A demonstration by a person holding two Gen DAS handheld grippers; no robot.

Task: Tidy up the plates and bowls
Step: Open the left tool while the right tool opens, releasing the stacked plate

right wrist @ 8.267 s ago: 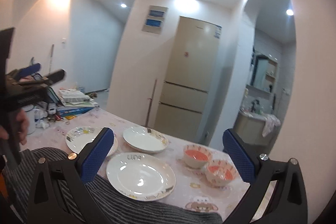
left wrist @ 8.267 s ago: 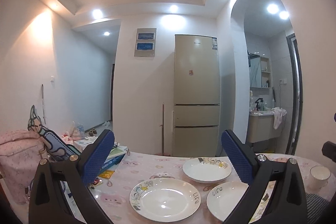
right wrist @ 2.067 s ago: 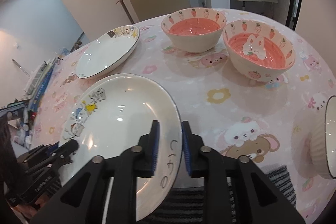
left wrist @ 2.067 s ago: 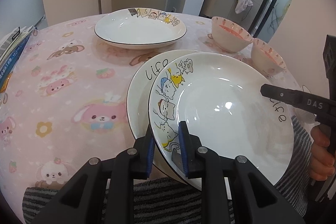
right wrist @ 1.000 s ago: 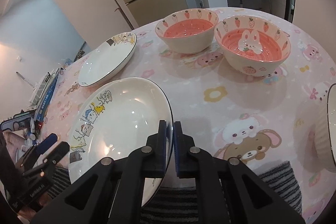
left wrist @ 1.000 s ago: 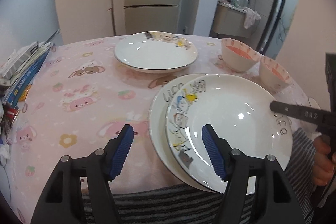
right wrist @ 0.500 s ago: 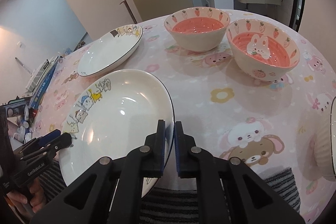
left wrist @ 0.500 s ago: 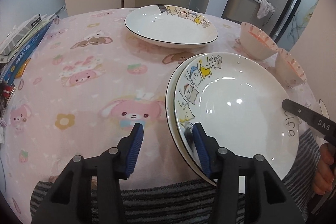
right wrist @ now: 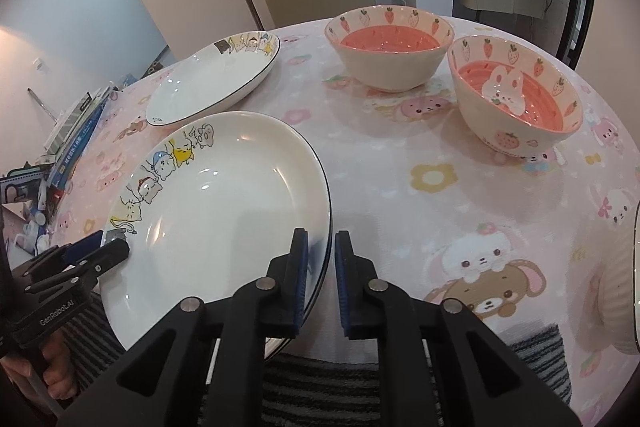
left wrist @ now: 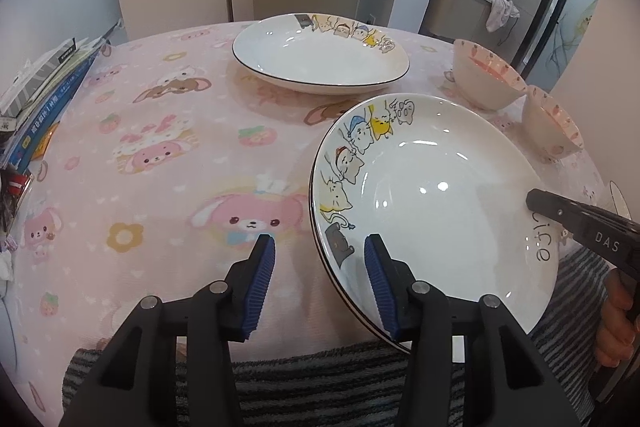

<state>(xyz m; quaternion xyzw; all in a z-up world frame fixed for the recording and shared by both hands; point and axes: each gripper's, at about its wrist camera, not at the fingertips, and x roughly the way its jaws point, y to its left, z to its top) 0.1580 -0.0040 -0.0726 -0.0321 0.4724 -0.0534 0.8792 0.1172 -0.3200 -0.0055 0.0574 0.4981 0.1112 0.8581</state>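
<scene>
Two white cartoon-cat plates are stacked at the near table edge (left wrist: 436,195) (right wrist: 216,199), the top one nested on the lower. My left gripper (left wrist: 320,267) is open, its jaws straddling the stack's left rim without gripping. My right gripper (right wrist: 321,259) has opened a little; its jaws straddle the stack's right rim with a visible gap. A third cat plate (left wrist: 320,55) (right wrist: 212,83) lies at the far side. Two strawberry bowls (right wrist: 390,47) (right wrist: 516,95) stand at the right, also in the left wrist view (left wrist: 486,81) (left wrist: 550,125).
A pink cartoon tablecloth (left wrist: 160,155) covers the round table. Books (left wrist: 44,95) are piled at its left edge. A ribbed white dish's rim (right wrist: 636,267) shows at the far right. Striped clothing (right wrist: 320,387) lies along the near edge. A fridge stands behind.
The top plate has slid into line over the lower plate. My right gripper's jaws have parted from a tight pinch on the rim. My left gripper has stayed open at the left rim.
</scene>
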